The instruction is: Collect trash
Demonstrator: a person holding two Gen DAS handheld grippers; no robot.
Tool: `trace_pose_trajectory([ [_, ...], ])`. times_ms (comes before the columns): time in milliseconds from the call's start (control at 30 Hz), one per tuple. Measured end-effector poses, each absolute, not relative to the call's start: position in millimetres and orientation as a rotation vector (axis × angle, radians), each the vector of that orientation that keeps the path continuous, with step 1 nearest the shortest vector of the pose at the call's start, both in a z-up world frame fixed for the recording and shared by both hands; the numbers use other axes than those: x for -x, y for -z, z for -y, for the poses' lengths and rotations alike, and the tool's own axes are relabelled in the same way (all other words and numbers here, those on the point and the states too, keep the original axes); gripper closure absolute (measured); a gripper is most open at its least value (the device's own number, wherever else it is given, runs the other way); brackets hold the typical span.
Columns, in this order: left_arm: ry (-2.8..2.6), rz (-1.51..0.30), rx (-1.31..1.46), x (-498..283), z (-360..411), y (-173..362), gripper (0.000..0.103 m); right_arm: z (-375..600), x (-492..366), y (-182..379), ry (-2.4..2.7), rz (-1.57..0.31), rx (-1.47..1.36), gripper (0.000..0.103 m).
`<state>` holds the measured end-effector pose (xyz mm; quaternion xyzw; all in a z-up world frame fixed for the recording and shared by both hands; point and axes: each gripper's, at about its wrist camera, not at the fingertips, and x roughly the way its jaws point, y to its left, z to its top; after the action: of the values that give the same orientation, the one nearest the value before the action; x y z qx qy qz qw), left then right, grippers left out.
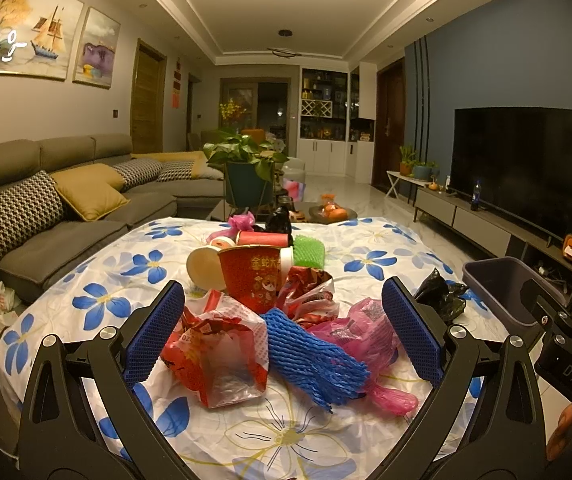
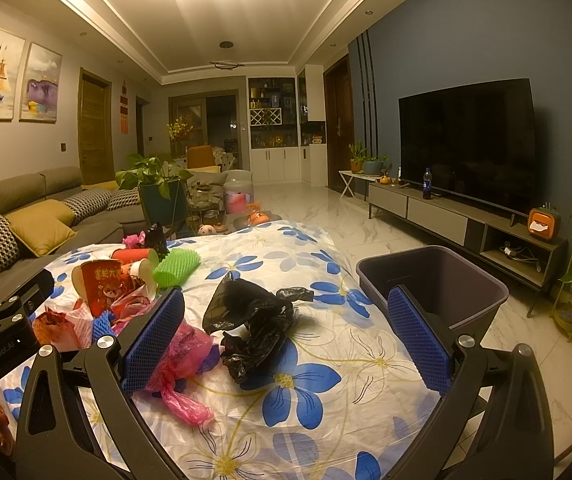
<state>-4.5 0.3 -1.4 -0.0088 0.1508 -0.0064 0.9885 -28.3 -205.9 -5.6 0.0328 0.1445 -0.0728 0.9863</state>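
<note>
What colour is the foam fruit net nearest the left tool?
Blue foam fruit net, clearest in the left wrist view.

Both views are taken from low over a table covered by a flowered cloth (image 1: 154,264), looking forward between blue-padded fingers down the length of a living room. The left wrist view is aimed at the heaped litter close ahead, a blue foam net (image 1: 310,356) nearest. The right wrist view is set further right, facing a black bag (image 2: 254,320) and a grey bin (image 2: 470,292). The litter, bin, sofa and television are shared.
</note>
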Motion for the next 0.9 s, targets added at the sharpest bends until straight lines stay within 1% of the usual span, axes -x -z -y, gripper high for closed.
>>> trace_pose_trajectory([
  [900, 0.015, -0.300, 0.017, 4.3, 0.7, 2.1, 0.005, 207.5, 29.1, 4.9, 0.147, -0.286, -0.067, 0.005],
])
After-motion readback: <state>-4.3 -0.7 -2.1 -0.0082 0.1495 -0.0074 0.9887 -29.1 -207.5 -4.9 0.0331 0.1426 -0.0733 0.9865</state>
